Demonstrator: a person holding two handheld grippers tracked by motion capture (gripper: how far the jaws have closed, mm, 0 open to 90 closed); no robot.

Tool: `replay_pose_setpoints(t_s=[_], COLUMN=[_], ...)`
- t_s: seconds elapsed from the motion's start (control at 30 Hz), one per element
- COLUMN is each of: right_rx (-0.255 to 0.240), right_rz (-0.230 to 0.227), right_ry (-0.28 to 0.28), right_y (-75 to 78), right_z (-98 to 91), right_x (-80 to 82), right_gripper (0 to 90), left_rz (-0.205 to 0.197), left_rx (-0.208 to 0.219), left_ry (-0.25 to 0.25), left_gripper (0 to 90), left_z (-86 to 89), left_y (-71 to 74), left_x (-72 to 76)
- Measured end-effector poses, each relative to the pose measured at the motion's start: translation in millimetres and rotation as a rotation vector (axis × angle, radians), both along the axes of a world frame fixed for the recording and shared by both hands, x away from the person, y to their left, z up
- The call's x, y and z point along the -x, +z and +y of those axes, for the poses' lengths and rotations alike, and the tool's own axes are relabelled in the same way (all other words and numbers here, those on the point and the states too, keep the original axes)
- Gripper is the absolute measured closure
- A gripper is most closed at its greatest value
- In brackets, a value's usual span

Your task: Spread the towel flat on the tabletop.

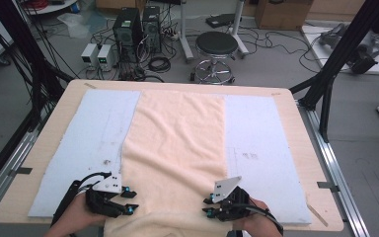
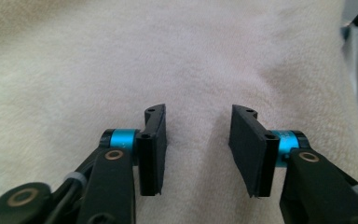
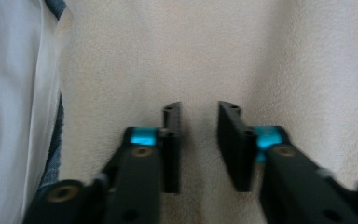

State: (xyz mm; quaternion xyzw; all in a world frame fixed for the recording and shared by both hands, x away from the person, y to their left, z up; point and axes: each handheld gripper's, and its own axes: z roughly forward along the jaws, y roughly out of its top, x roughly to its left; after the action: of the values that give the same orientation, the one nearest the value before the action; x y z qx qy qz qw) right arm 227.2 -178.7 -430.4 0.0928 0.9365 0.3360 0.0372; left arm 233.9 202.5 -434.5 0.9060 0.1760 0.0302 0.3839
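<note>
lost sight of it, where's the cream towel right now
In the high view the cream towel lies flat down the table's middle, between two pale blue sheets, its near edge between the two hand-held grippers.

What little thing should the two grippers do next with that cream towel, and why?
Probably close on the towel's near edge. The left gripper and right gripper both stand over the cloth with jaws apart and nothing pinched, so neither could lift or fold it as they are.

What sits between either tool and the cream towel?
Nothing visible. The left tool and right tool are at the near end of the cream terry towel. In both gripper views bare towel lies between the parted jaws, with nothing clamped.
</note>
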Motion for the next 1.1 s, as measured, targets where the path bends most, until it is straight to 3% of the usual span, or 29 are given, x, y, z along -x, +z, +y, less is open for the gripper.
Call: replay_pose_setpoints(t_s=[0.03,0.07,0.13,0.23,0.33,0.4,0.43,0.5,0.57,0.67,0.73,0.8,0.9,0.93,1.03,1.1], right_rx=[0.005,0.004,0.002,-0.026,-0.081,-0.113,-0.13,-0.149,-0.125,-0.085,-0.081,-0.079,0.009,0.002,-0.017,-0.015], right_rz=[-0.004,-0.012,0.013,0.032,0.044,0.059,0.069,0.04,0.025,0.025,0.046,0.071,0.045,0.022,0.09,0.07], right_ry=[0.013,0.019,0.022,0.031,0.058,0.078,0.068,0.027,-0.02,0.002,0.022,0.048,0.081,0.088,0.127,0.12], right_y=[0.2,0.2,0.9,4.0,11.5,15.7,18.0,21.6,22.6,19.7,14.7,8.4,0.2,-0.3,2.0,4.3], right_z=[0.8,1.3,0.9,-0.6,-2.1,-4.5,-6.9,-13.7,-18.6,-17.3,-16.9,-15.3,-9.5,-9.6,-10.1,-9.3], right_x=[0.9,0.8,-2.2,-0.1,10.7,16.1,17.0,14.2,7.3,3.7,4.5,6.1,13.1,15.8,16.7,15.2], right_gripper=[82.4,84.9,86.3,86.6,85.4,77.8,75.6,71.8,68.7,64.7,61.5,59.5,62.9,64.2,67.6,67.1], left_rz=[-0.019,-0.007,-0.017,-0.023,-0.024,-0.03,-0.016,-0.014,-0.001,0.018,0.019,0.001,0.009,0.01,0.023,0.028], left_rx=[-0.008,-0.004,-0.023,-0.03,0.003,0.02,0.035,0.037,0.035,0.018,-0.018,-0.021,-0.02,-0.016,0.006,0.029], left_ry=[0.007,-0.002,-0.007,-0.026,-0.034,-0.019,-0.022,-0.019,-0.012,-0.048,-0.072,-0.064,-0.061,-0.063,-0.072,-0.066], left_gripper=[70.5,80.1,86.9,87.6,87.6,86.1,83.2,78.7,67.9,60.6,60.4,64.9,77.8,79.3,76.0,73.5], left_z=[0.9,1.2,-0.2,3.2,13.0,20.4,23.7,27.0,25.5,16.4,10.7,9.8,11.4,11.4,12.8,13.4], left_y=[0.1,0.1,2.2,6.2,12.4,15.4,15.6,14.4,12.1,6.7,2.1,1.6,2.0,2.1,3.9,6.2], left_x=[1.3,1.3,3.2,8.0,16.5,21.6,22.8,24.1,23.3,22.2,21.1,21.0,19.8,20.8,21.0,17.1])
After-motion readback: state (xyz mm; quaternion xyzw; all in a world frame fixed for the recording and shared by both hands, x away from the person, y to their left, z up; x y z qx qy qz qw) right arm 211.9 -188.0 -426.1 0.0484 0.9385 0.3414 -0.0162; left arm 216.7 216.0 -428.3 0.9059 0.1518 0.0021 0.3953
